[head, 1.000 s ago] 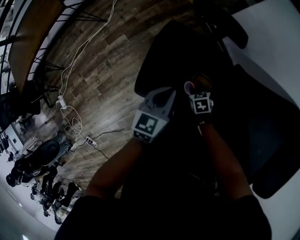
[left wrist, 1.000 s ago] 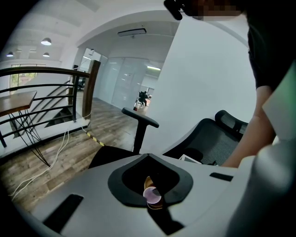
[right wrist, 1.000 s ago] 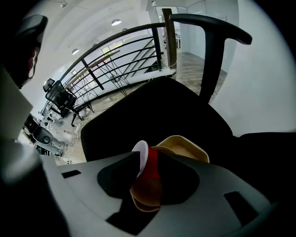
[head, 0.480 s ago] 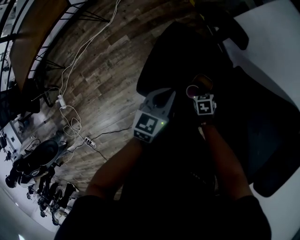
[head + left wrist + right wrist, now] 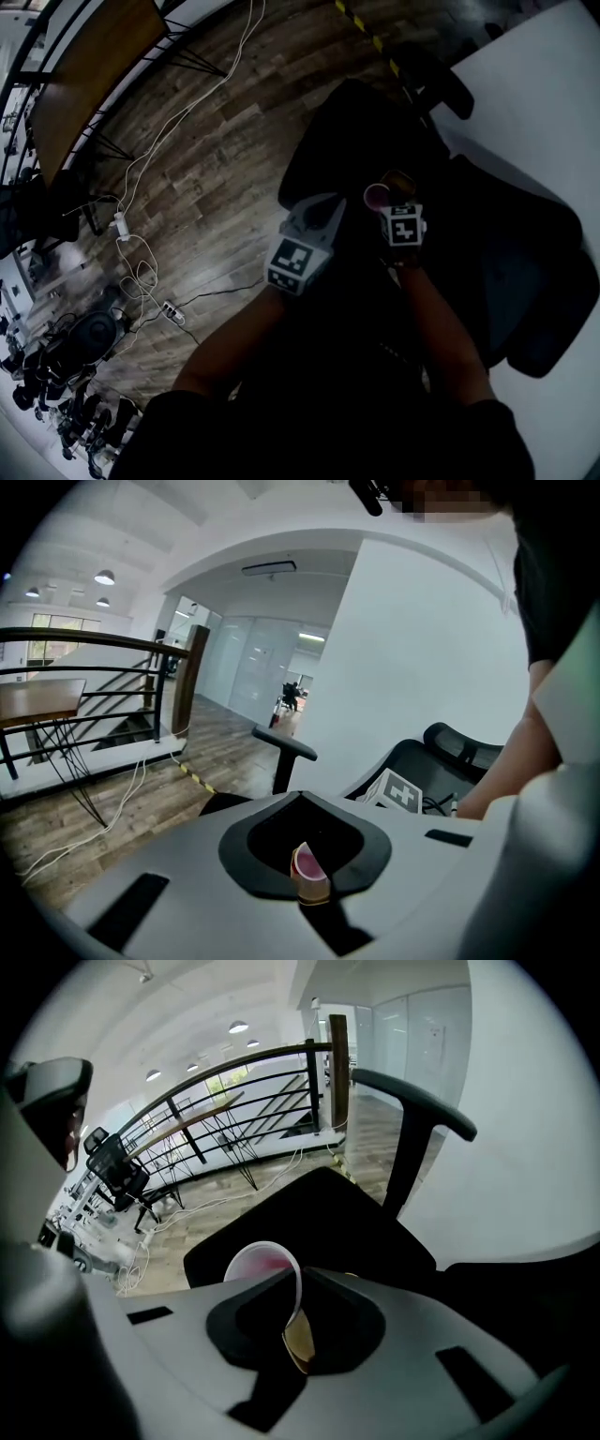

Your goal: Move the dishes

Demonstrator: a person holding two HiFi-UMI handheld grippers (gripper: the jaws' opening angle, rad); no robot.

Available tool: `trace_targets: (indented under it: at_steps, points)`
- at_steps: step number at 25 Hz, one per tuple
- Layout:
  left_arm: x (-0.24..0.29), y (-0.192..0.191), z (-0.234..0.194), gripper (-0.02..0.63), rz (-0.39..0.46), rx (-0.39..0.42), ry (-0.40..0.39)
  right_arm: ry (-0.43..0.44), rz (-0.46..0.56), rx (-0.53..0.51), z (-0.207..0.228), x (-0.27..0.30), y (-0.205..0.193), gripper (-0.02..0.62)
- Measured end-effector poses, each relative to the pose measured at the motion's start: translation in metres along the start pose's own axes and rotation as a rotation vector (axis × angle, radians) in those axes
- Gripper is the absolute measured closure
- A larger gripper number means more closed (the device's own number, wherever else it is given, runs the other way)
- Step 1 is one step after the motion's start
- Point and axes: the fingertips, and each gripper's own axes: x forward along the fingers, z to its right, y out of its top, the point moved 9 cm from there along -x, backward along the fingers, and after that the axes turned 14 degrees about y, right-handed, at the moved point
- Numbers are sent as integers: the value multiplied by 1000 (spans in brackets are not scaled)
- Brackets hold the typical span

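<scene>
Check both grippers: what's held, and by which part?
Right gripper pinches a cup by its rim. Left gripper is shut on a small pink-and-gold thing; which part, can't tell.

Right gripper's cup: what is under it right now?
A black office chair seat, wooden floor beyond. The cup is pinched by its rim in the right gripper; its base is hidden by the jaws.

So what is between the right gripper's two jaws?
A small pink cup with a white rim, tilted, pinched by the right gripper; the right gripper view shows it.
</scene>
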Motion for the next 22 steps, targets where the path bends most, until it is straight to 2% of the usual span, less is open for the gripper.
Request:
trace_targets:
  at_steps: [5,9,17,22]
  points:
    - [-26,9,2,611,35,22,-27,1,52,22,-27,-36,11,563]
    - [-40,11,2,611,49,18,-8,-5,86,2,-35,-51,22,563]
    - [-95,21,16,611,113,-19,126,52,111,-96,-62,-81,28,563]
    - [-144,2,22,611,160,-52,257,94,170,-191,-82,-86,25,563]
